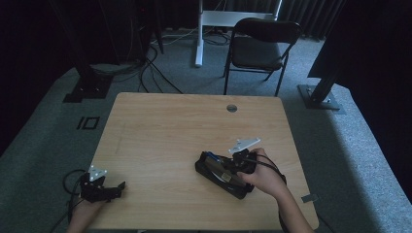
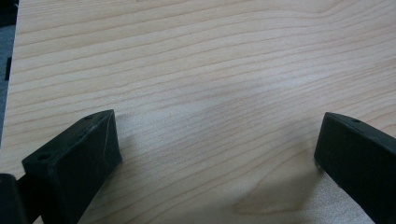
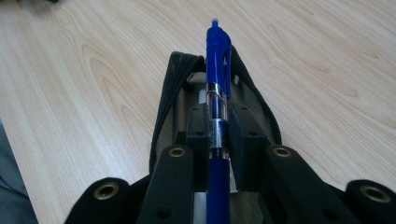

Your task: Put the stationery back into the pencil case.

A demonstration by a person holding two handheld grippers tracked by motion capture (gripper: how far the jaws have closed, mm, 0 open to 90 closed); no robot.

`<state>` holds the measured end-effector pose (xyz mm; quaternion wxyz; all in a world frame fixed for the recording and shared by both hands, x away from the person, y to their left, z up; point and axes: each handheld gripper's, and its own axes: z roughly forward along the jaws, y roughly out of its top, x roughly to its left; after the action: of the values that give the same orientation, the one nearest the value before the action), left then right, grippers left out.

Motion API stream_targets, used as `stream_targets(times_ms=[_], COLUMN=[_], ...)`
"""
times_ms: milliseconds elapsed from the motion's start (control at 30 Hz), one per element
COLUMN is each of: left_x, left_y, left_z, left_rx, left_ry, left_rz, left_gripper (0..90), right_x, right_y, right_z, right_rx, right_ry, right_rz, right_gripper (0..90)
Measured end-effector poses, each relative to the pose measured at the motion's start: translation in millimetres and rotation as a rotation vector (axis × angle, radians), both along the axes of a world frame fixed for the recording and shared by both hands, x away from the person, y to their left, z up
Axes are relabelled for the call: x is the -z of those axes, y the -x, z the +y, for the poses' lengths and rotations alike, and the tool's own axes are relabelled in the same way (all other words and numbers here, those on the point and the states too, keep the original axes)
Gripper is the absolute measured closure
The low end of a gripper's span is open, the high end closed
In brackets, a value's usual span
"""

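Wooden table (image 1: pixel 160 131), right tongs (image 3: pixel 218 128) gripping blue pen (image 3: pixel 218 60)

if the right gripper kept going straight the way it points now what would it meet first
Probably the open black pencil case lying right under and ahead of the right gripper, which is shut on a blue pen. Past the case's far end lies bare wooden table. Depth is hard to judge.

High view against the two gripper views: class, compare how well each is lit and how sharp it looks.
High view: dim, the room beyond the table nearly black, the pencil case hard to read. Right gripper view: bright, the blue pen crisp between the right gripper pads. Left gripper view: evenly lit wood grain, soft shadows beside the left gripper jaws.
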<state>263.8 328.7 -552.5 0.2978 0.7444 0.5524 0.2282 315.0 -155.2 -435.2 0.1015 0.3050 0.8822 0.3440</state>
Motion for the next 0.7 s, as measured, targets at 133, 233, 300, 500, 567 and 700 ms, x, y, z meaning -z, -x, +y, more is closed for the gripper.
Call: stream_targets(times_ms=[133, 233, 300, 500, 567, 700], left_x=[-0.1, -0.2, -0.1, -0.1, -0.1, -0.1], left_y=[0.0, 0.1, 0.0, 0.0, 0.0, 0.0], left_z=[0.2, 0.2, 0.1, 0.2, 0.1, 0.2], left_rx=[0.002, 0.003, 0.001, 0.002, 0.001, 0.002], left_ry=[-0.002, -0.003, -0.002, -0.002, -0.002, -0.002], left_rz=[0.001, 0.002, 0.001, 0.001, 0.001, 0.001], left_gripper=[0.2, 0.2, 0.2, 0.2, 0.2, 0.2], right_x=[3.7, 7.7, 10.4, 18.2, 21.2, 24.9], right_y=[-0.7, -1.5, -2.3, -4.9, -5.9, -7.9], right_z=[0.8, 2.3, 3.2, 6.2, 7.4, 10.6], right_rx=[-0.010, -0.019, -0.027, -0.041, -0.043, -0.047], right_ry=[0.014, 0.027, 0.033, 0.061, 0.073, 0.091], right_rz=[0.012, 0.024, 0.029, 0.057, 0.065, 0.076], right_gripper=[79.1, 79.1, 79.1, 79.1, 79.1, 79.1])
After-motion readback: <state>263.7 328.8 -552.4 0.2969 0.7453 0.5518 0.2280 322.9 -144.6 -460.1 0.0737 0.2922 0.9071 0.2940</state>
